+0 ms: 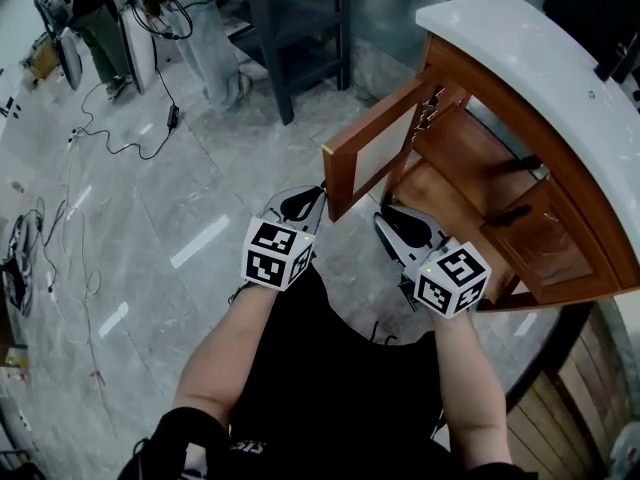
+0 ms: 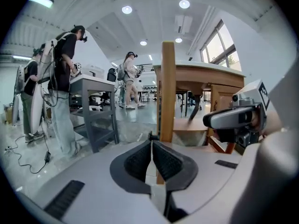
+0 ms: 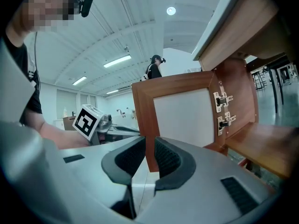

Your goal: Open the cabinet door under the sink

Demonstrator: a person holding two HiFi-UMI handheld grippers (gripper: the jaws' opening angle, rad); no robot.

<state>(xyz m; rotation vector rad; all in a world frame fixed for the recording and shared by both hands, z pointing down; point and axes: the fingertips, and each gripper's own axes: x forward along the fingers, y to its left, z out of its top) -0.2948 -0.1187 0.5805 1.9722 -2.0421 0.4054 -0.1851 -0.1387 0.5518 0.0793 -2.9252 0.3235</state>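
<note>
countertop (image 1: 530, 63) cut off r, door (image 3: 182, 120) btm hidden

The left gripper (image 2: 152, 143) has its jaws closed together, with nothing between them. The cabinet door (image 2: 168, 83) stands edge-on just behind their tips.

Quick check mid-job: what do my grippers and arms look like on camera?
The left gripper and right gripper match: grey bodies, black ribbed pads, and a white cube printed with black square markers. The person wears a black short-sleeved shirt. No cables show on them.
</note>
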